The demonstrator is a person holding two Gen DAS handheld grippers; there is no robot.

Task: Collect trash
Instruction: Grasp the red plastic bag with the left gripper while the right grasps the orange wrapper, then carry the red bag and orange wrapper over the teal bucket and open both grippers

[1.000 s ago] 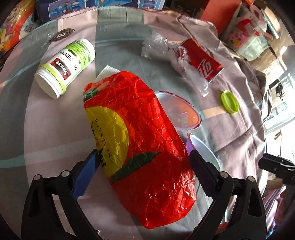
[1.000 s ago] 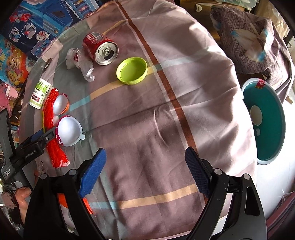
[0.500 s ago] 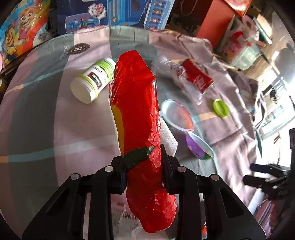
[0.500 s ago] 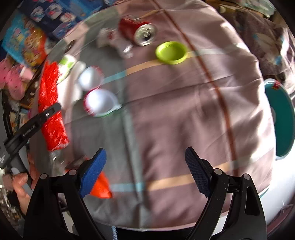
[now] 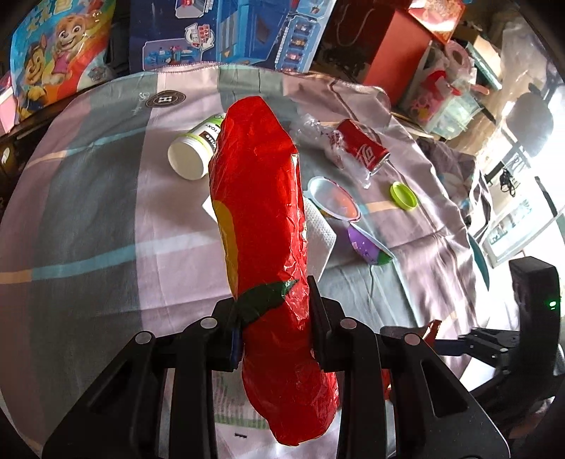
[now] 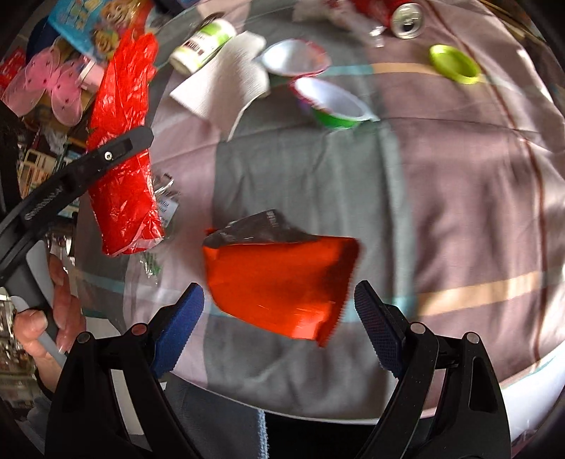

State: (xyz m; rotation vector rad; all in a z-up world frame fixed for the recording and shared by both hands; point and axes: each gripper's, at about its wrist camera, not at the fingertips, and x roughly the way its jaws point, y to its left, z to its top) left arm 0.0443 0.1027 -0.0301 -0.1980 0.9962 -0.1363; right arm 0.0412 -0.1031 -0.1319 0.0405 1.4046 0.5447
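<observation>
My left gripper [image 5: 275, 317] is shut on a red crinkled snack bag [image 5: 261, 197] and holds it lifted above the table; the bag also shows in the right wrist view [image 6: 123, 148]. My right gripper [image 6: 279, 317] is open, its blue pads on either side of an orange foil packet [image 6: 282, 279] lying on the cloth just ahead. Further back lie a white supplement bottle [image 5: 194, 148], a red soda can [image 5: 363, 148], crumpled clear plastic [image 5: 317, 134], a green lid [image 5: 402, 196], two yoghurt cups [image 6: 332, 102] and a white napkin [image 6: 226, 81].
The table wears a striped pink and grey cloth [image 6: 459, 176]. Toy boxes [image 5: 226, 31] and cartoon bags stand behind it. The table edge [image 6: 353, 416] runs close under my right gripper. A hand [image 6: 42, 317] holds the left gripper's handle at the left.
My left gripper shut on the red bag and lifted it off the table. My right gripper swung left and down toward the orange packet, which has come into view.
</observation>
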